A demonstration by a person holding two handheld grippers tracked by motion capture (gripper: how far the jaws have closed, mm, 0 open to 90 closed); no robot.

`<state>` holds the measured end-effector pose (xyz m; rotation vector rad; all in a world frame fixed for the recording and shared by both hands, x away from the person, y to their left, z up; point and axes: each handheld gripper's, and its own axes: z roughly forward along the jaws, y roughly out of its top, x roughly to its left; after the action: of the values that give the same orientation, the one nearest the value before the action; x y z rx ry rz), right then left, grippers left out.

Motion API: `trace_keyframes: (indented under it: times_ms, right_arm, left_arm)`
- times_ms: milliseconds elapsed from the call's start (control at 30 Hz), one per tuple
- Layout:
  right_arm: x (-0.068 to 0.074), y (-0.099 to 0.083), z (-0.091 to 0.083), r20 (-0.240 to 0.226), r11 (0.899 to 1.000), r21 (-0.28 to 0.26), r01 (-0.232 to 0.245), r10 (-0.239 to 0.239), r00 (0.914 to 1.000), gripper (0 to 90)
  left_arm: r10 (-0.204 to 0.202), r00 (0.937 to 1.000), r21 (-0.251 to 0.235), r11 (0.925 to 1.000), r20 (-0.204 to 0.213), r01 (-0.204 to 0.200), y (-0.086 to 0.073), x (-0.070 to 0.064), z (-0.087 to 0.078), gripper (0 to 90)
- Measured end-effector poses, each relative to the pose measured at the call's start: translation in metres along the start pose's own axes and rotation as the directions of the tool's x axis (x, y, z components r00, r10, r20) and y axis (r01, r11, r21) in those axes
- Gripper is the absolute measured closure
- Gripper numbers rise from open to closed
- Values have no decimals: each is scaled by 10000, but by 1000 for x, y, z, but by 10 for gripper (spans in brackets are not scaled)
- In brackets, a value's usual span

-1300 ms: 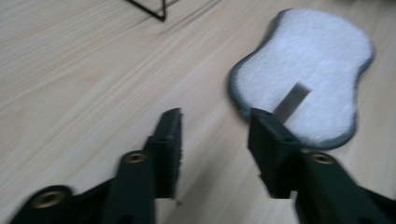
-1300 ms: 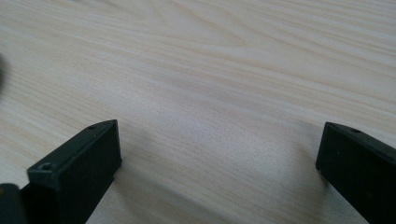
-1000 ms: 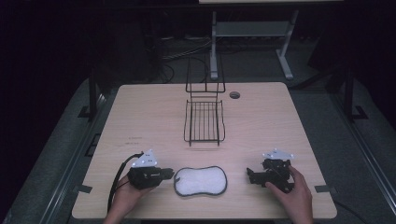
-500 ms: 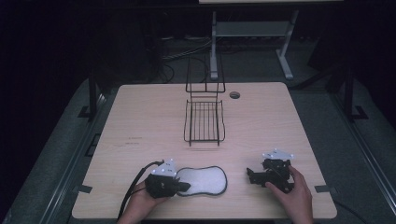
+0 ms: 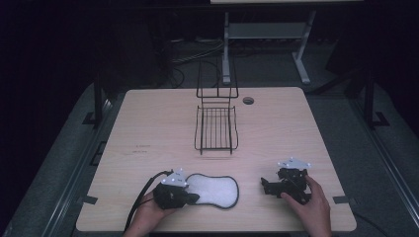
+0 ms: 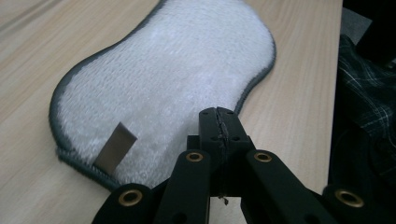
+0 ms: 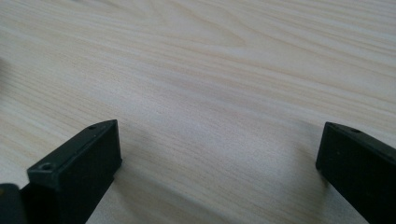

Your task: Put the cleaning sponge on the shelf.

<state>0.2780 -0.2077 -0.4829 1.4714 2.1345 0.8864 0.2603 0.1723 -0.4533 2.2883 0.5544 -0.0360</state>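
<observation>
1. Here the white pad lies flat on the table, near the front edge, its long way going left to right.
2. The left gripper is at the pad's left end. Its jaws are pressed together over the fluffy top; I cannot tell if they pinch it.
3. The right gripper sits well apart to the right, jaws wide and empty, so the left one is nearer.

A pale wooden table stands on grey carpet in a dim room; 1 white metal frame rises beyond, cables beneath.
</observation>
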Motion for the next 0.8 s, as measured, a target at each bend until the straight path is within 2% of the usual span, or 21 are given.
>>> trace_keyframes:
  times_ms: [300, 600, 700, 800]
  right_arm:
    - [0, 0, 0, 0, 10000, 1, -4, 4, 10000, 0]
    - [0, 0, 0, -1, 10000, 1, -3, 3, 10000, 0]
    - [0, 0, 0, 0, 10000, -1, -1, 1, 10000, 0]
    - [0, 0, 0, -1, 10000, 0, 0, 0, 10000, 0]
  left_arm:
    - [-490, 9970, -108, 9988, -599, 484, -6, 18, -13, 894]
    - [-1032, 9868, -159, 9947, -1249, 1020, -15, 38, -26, 895]
    - [-987, 9873, -367, 9948, -1243, 948, -12, 35, -29, 895]
    - [-736, 9924, -589, 9959, -987, 680, -6, 27, -27, 895]
